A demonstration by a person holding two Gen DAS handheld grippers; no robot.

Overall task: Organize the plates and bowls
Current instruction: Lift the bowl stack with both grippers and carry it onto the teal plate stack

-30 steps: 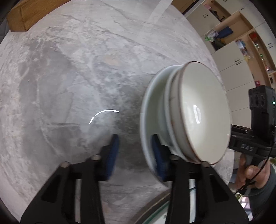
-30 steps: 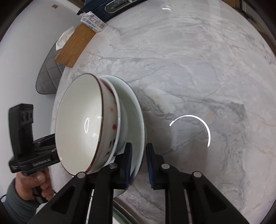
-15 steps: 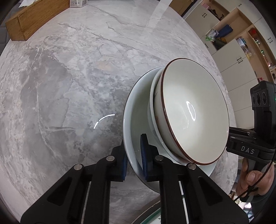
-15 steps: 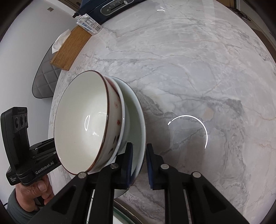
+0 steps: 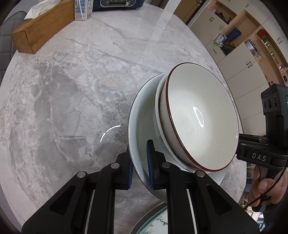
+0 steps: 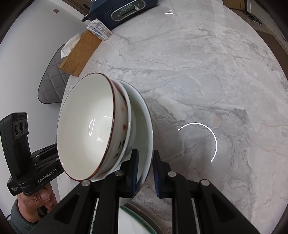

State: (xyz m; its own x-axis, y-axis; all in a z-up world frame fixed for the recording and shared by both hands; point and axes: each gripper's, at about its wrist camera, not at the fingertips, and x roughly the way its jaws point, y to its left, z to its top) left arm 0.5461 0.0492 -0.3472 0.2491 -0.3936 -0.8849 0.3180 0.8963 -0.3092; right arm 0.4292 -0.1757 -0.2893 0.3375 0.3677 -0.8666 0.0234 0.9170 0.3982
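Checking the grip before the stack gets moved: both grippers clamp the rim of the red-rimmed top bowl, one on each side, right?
Not quite. Both grippers clamp the rim of the pale plate under the stack, not the red-rimmed bowl. The left gripper shows this in the left wrist view, the right gripper in the right wrist view.

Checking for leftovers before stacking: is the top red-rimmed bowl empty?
Empty: both wrist views show the red-rimmed bowl with a bare, glossy white inside, only a light reflection.

Round grey-veined marble table (image 5: 75, 93), wooden tissue box (image 5: 41, 28) at its far edge, small carton (image 5: 83, 9) beside it, dark blue appliance (image 6: 124, 10) just behind, green-rimmed plate (image 5: 154, 223), apparently lying at the near edge.
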